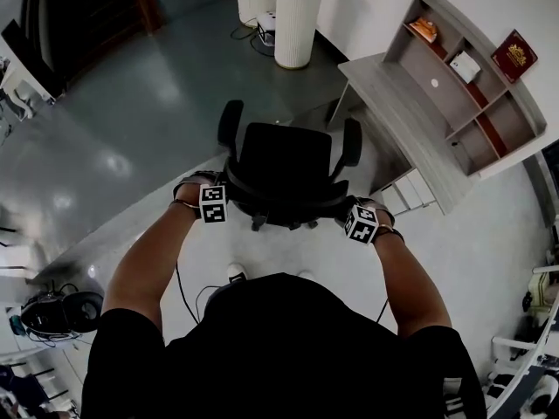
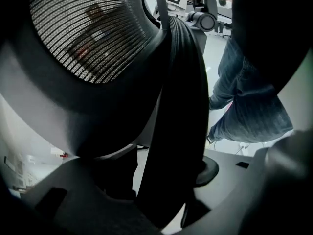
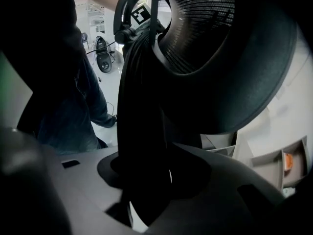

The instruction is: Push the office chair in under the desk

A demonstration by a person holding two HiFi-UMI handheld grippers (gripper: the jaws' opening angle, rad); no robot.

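Black mesh office chair (image 1: 284, 168) stands out on the floor (image 1: 140, 147), not yet under anything. The left gripper (image 1: 225, 195) and right gripper (image 1: 345, 212) each clench a side edge of its backrest (image 2: 178, 106), a two-sided hold that should steer the push straight. The grey desk (image 1: 410, 138) waits near, ahead and to the right.

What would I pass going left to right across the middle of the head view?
The left gripper → office chair → right gripper → desk → red book on the shelf.
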